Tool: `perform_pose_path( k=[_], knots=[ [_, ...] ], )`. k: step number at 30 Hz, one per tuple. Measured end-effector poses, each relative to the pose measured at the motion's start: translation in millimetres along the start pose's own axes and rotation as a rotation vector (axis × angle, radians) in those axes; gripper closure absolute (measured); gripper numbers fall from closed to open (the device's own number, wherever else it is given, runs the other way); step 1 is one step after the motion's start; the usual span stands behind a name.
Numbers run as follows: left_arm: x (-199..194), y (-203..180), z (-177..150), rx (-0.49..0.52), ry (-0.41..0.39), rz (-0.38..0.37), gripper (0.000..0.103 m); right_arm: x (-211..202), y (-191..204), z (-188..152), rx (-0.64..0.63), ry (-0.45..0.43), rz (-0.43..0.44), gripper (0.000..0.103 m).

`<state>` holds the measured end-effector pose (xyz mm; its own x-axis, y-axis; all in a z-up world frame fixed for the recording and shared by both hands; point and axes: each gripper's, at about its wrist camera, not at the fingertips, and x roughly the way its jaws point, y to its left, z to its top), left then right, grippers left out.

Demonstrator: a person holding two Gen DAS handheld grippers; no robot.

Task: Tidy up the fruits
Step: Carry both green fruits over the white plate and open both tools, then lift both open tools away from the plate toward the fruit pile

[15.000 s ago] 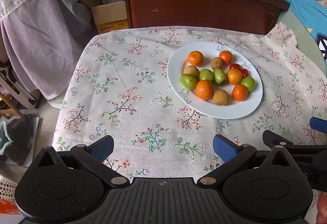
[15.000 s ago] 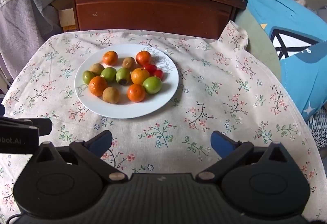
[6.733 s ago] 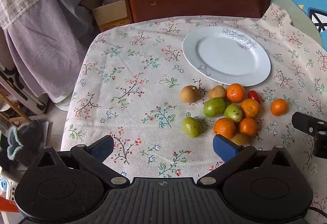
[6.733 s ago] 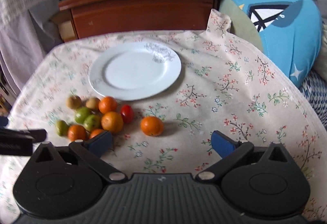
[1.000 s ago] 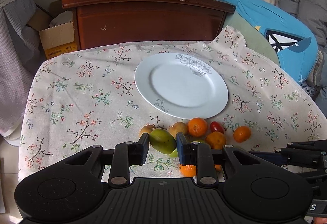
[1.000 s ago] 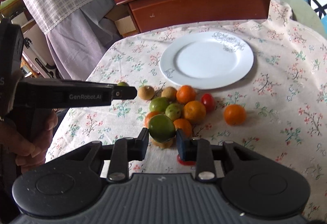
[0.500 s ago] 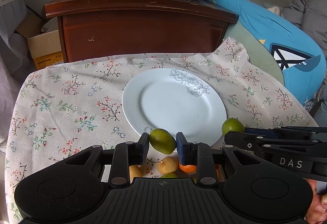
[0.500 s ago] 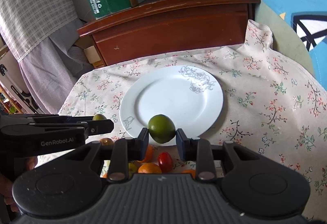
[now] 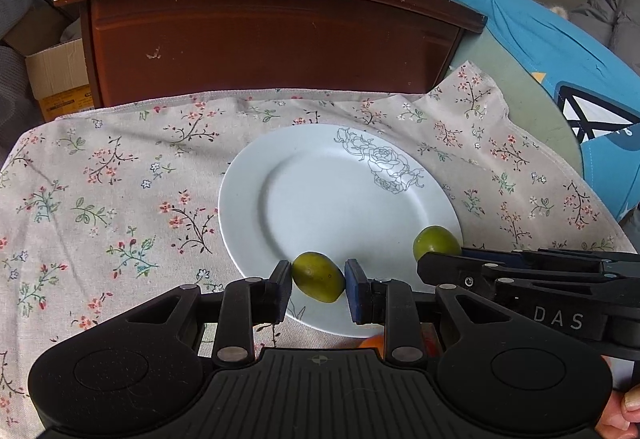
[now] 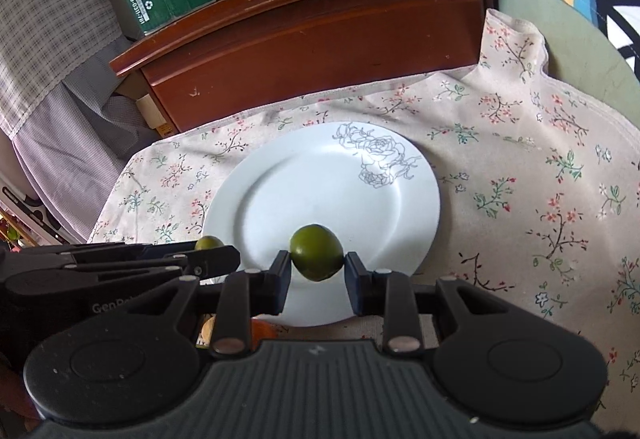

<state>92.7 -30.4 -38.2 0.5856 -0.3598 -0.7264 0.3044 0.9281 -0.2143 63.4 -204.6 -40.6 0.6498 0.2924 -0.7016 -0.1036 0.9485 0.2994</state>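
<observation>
moved: both tools with their fruit have come from over the loose pile to the plate (image 9: 256, 175) near rim
left tool (image 9: 318, 289): pinching a green fruit (image 9: 318, 277), held above the plate edge
right tool (image 10: 316, 279): pinching a second green fruit (image 10: 316, 257), same spot, just beside the left
plate: bare, on the cloth-covered surface (image 9: 100, 199)
meaning: first two fruits ready to set down; orange ones (image 9: 372, 341) remain below the tools, off the plate

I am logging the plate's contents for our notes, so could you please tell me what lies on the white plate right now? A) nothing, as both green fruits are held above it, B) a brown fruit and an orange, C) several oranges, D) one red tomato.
A: the white plate is bare, while the left gripper and right gripper each clamp a green fruit over its near edge.
</observation>
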Motion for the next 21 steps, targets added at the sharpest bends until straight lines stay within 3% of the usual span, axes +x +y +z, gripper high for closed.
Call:
perform_pose_path(
  k=[7, 12, 14, 21],
  knots=[
    [-0.1, -3.8, 5.8, -0.012, -0.019, 0.002, 0.074, 0.8, -0.8, 3.4, 0.006, -0.019, -0.007, 0.070],
    [-16.8, -7.2, 4.6, -0.004, -0.035, 0.032, 0.066, -8.5, -0.1, 5.5, 0.005, -0.028, 0.013, 0.063],
    [-26.6, -6.2, 1.9, -0.023, -0.043, 0.047, 0.056, -14.0, 2.9, 4.8, -0.012, -0.037, 0.020, 0.061],
    [-57.8, -9.7, -15.7, 0.003, -0.086, 0.088, 0.056, -34.8, 3.7, -2.3, -0.003, -0.054, 0.083, 0.053]
  ],
)
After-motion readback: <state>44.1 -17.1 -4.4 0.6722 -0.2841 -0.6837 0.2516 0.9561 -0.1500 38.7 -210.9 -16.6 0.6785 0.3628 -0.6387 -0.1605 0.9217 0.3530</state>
